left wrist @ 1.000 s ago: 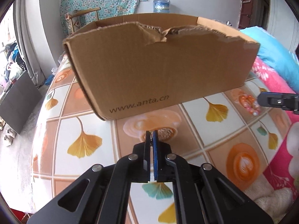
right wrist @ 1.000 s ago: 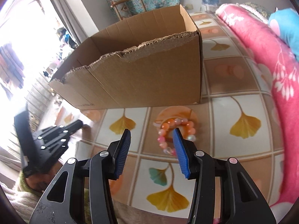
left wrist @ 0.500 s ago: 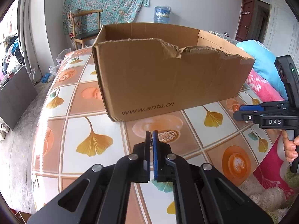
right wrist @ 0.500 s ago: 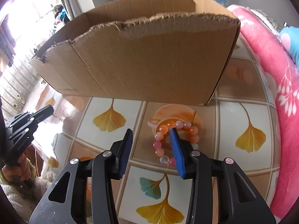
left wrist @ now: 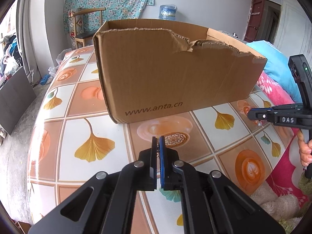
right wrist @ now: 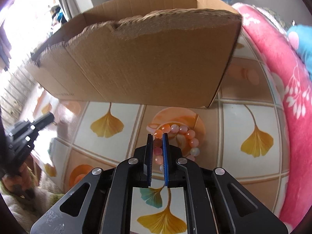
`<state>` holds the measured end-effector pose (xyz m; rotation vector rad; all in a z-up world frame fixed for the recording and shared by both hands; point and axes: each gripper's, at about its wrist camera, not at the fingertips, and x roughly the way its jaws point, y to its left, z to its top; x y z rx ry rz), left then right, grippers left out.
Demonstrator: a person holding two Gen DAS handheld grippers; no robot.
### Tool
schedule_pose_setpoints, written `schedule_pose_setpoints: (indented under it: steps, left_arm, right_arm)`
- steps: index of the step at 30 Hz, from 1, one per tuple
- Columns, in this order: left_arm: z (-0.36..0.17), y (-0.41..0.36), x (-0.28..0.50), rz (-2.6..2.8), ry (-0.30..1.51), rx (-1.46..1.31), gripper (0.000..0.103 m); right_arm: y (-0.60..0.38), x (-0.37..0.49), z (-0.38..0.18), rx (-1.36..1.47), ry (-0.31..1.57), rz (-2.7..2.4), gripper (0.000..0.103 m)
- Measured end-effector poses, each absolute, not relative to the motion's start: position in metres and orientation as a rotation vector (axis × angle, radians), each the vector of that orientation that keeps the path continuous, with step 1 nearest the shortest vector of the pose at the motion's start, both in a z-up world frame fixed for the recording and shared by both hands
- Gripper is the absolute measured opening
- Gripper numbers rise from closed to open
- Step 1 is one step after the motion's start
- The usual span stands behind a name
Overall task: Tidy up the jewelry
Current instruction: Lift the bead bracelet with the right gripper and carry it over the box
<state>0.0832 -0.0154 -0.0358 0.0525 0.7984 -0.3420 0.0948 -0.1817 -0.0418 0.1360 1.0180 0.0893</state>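
Observation:
A bracelet of orange, pink and white beads (right wrist: 183,130) lies on the tiled tabletop (right wrist: 230,117) in front of an open cardboard box (right wrist: 146,62). My right gripper (right wrist: 157,135) is closing on the bracelet's left side, and its blue pads press on the beads between them. The left wrist view shows that gripper (left wrist: 250,115) at the right edge, low over the table, with a bead or two (left wrist: 245,109) beside its tip. My left gripper (left wrist: 158,138) is shut above the table before the box (left wrist: 175,74). A thin gold chain (left wrist: 157,153) shows between its pads.
A pink flowered blanket (right wrist: 282,78) and a blue cushion (left wrist: 276,62) lie along the table's right side. A hand (left wrist: 305,152) holds the right gripper's handle. Behind the box stand a wooden chair (left wrist: 85,27) and a water bottle (left wrist: 167,12).
My right gripper's jaws have narrowed from wide open onto the bracelet's left side while sinking a little toward it. The left gripper has stayed shut and nearly still.

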Motion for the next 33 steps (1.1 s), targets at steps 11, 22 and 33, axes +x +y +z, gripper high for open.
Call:
schedule_pose_setpoints:
  steps: [11, 22, 33]
  left_arm:
    - [-0.003, -0.004, 0.065, -0.376, 0.73, 0.042, 0.002]
    - [0.072, 0.001, 0.041, -0.41, 0.592, 0.044, 0.002]
    - [0.138, -0.011, 0.081, -0.484, 0.465, 0.032, 0.002]
  right_arm:
    - [-0.242, 0.071, -0.01, 0.435, 0.854, 0.144, 0.007]
    - [-0.247, 0.045, 0.046, 0.498, 0.695, 0.185, 0.007]
    - [-0.249, 0.053, 0.12, 0.476, 0.477, 0.288, 0.007]
